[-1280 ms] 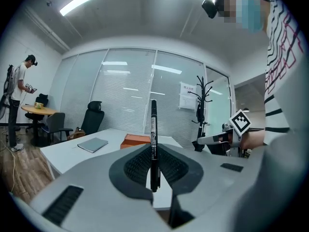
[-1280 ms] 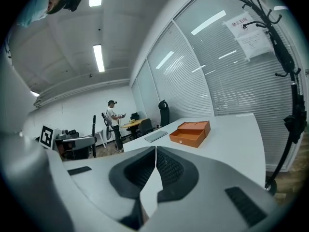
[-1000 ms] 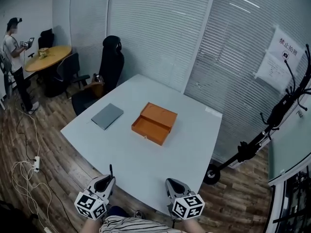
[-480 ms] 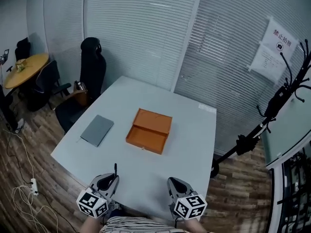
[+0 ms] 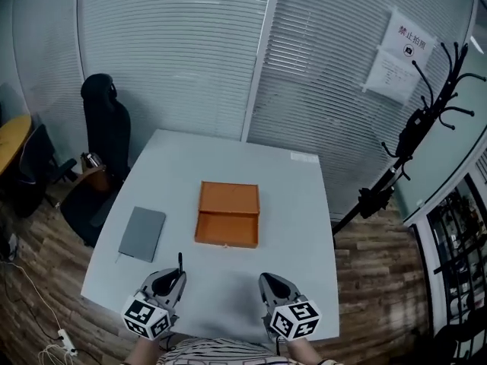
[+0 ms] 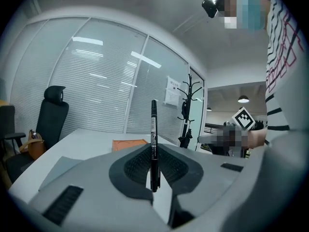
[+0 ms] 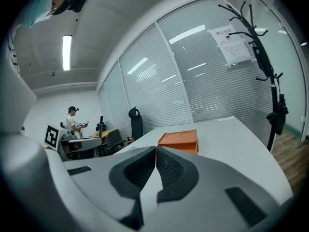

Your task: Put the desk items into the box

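An open orange box (image 5: 227, 214) lies in the middle of the white table (image 5: 304, 226); it also shows as an orange box (image 7: 179, 140) in the right gripper view and as a box (image 6: 129, 143) beyond the left jaws. A grey notebook (image 5: 142, 233) lies to its left. My left gripper (image 5: 172, 280), at the table's near edge, is shut on a black pen (image 6: 154, 141) that stands upright between its jaws; the pen (image 5: 179, 265) pokes up in the head view too. My right gripper (image 5: 270, 287), beside it, is shut with nothing held.
A black office chair (image 5: 106, 131) stands at the table's far left corner. A black coat stand (image 5: 415, 131) rises to the right by the blinds. In the right gripper view a person (image 7: 75, 121) stands far off by another table.
The head view has swung right: the table and box now sit squarely ahead, and the round table and the person have left the frame. Both grippers keep their places.
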Demonstrator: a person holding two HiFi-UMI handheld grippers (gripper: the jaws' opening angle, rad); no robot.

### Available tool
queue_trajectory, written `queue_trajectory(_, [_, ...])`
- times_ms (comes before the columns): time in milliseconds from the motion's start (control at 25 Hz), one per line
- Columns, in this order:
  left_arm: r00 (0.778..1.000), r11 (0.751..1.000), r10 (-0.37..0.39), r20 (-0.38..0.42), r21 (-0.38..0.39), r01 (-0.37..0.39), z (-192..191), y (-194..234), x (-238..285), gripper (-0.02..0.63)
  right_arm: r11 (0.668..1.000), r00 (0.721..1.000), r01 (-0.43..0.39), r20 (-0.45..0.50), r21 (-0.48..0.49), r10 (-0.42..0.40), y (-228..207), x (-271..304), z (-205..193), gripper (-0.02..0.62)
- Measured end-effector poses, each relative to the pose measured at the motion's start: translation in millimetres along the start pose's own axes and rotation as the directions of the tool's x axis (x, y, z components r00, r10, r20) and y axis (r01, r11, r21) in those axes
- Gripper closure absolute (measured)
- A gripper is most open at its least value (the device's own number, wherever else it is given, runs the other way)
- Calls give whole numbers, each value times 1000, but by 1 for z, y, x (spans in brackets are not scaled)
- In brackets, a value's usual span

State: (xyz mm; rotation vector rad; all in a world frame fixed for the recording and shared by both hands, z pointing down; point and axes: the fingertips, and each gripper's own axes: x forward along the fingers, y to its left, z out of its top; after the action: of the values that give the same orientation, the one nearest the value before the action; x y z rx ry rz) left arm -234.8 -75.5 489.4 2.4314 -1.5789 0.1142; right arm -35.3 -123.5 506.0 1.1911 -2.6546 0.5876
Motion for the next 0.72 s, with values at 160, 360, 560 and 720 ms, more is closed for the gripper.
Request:
queue_trajectory(160, [998, 998, -57, -16, 9, 57, 0, 23, 7, 556, 997, 997, 67, 29, 35, -68, 8, 8, -2, 569])
queue_trajectory(360, [993, 994, -111, -35, 3, 111, -5, 44, 16, 557, 988, 990, 138, 29, 67, -140, 16, 11, -13, 569])
queue_trajectory(560, [987, 988, -155, -48, 9, 156, -9, 50, 39, 557, 979, 982, 187, 23, 78, -190, 8, 10, -17, 569])
queue_trajectory(720, [984, 985, -169, -47, 31, 171, -7, 56, 61, 556, 975, 978, 206, 20, 81, -208, -1, 14, -16, 569])
